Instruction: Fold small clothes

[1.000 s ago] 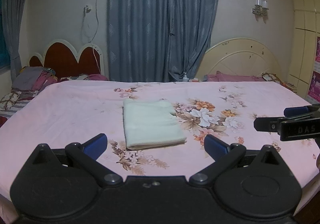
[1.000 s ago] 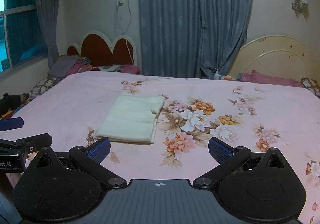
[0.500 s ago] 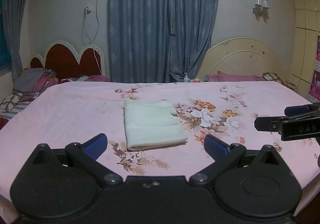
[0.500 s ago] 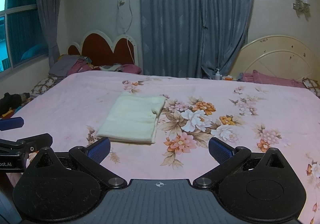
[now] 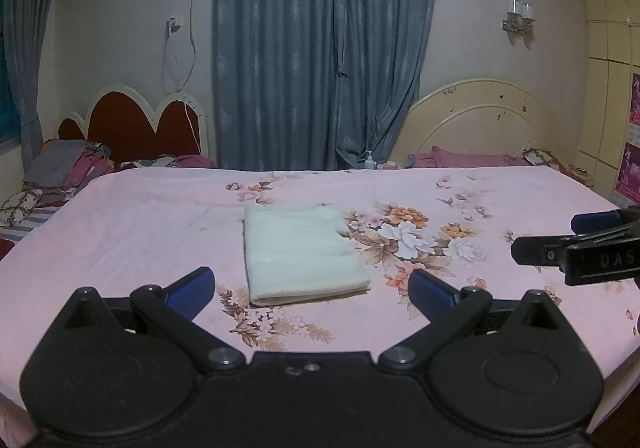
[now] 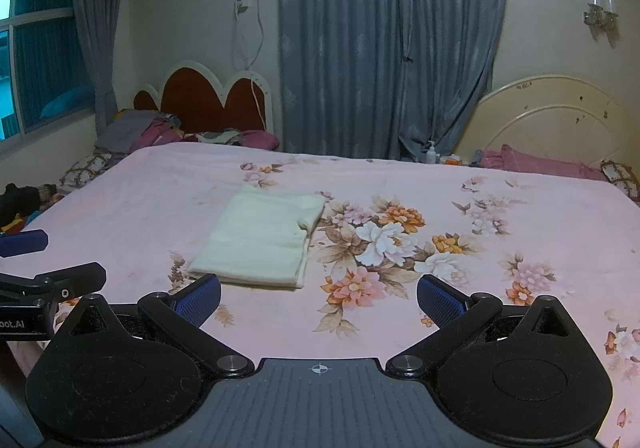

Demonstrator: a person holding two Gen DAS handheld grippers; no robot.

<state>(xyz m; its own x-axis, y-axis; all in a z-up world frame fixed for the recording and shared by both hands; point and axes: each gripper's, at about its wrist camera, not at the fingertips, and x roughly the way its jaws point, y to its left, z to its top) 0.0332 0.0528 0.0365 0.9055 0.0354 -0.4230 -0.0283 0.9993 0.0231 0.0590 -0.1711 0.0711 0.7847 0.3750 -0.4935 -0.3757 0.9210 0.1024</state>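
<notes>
A pale cream garment (image 5: pixel 302 254) lies folded into a neat rectangle on the pink floral bedsheet (image 5: pixel 140 232); it also shows in the right wrist view (image 6: pixel 262 238). My left gripper (image 5: pixel 310 294) is open and empty, held just short of the garment's near edge. My right gripper (image 6: pixel 318 302) is open and empty, to the right of the garment's near corner. The right gripper also shows at the right edge of the left wrist view (image 5: pixel 576 248), and the left gripper at the left edge of the right wrist view (image 6: pixel 44 268).
A pile of clothes (image 5: pixel 68 168) lies at the bed's far left by a red headboard (image 5: pixel 136 124). A cream headboard (image 5: pixel 484 120) and pink pillows (image 5: pixel 468 160) stand at the far right. Blue curtains (image 5: pixel 320 48) hang behind.
Both grippers have stayed open and empty. The views have shifted only slightly; the folded garment has not moved.
</notes>
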